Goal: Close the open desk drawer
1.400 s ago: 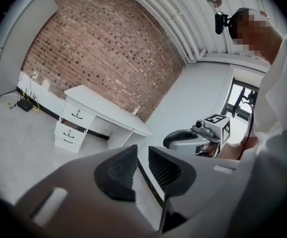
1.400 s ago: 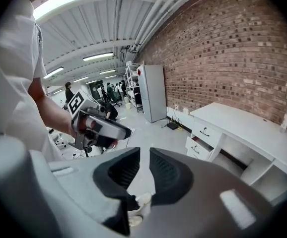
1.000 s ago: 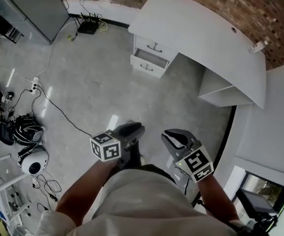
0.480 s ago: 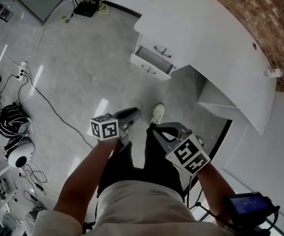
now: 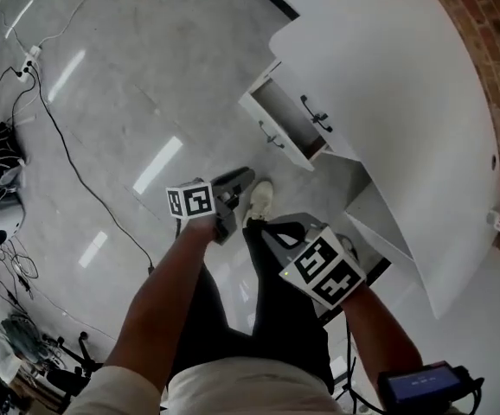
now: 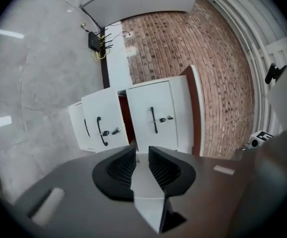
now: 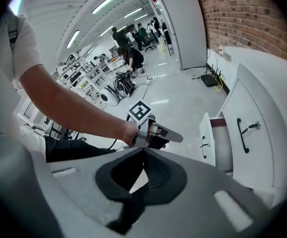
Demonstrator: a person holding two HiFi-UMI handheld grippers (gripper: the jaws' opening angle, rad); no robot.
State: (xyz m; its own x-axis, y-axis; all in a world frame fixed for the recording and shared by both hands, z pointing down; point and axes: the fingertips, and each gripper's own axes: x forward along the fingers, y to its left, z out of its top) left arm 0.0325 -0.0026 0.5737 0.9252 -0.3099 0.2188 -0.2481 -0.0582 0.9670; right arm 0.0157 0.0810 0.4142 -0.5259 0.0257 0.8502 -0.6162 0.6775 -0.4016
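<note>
Left gripper (image 5: 238,180), held out over the floor: in its own view (image 6: 139,155) we see the jaws a narrow slit apart, with nothing between them. Right gripper (image 5: 267,228) hangs beside it, nearer the desk (image 5: 388,85). Its own view (image 7: 142,151) shows the jaw tips meeting, likewise on nothing. Neither touches the furniture.

Drawer (image 5: 285,121): the lower of the two that we can count in the head view. It is pulled well out from under the desk, just beyond the person's shoe (image 5: 259,199). The left gripper looks almost squarely at its front panel (image 6: 106,125). The right gripper sees it nearly edge-on (image 7: 209,142), with the dark inside behind it.

Handling, as we judge it: a stiff white box on runners, apparently empty and so light, which should slide home under a straight push. No grasp is needed. We would set the jaws flat against the front panel, close to the thin bar handle (image 5: 272,137) at mid-width, so that the box does not skew. The smooth painted face may let a tip slide sideways.

Not legible: the runners and the rear of the drawer lie under the desk. In the left gripper view a third handled panel (image 6: 80,125) stands beside the open one, and we cannot tell whether it is another drawer.
</note>
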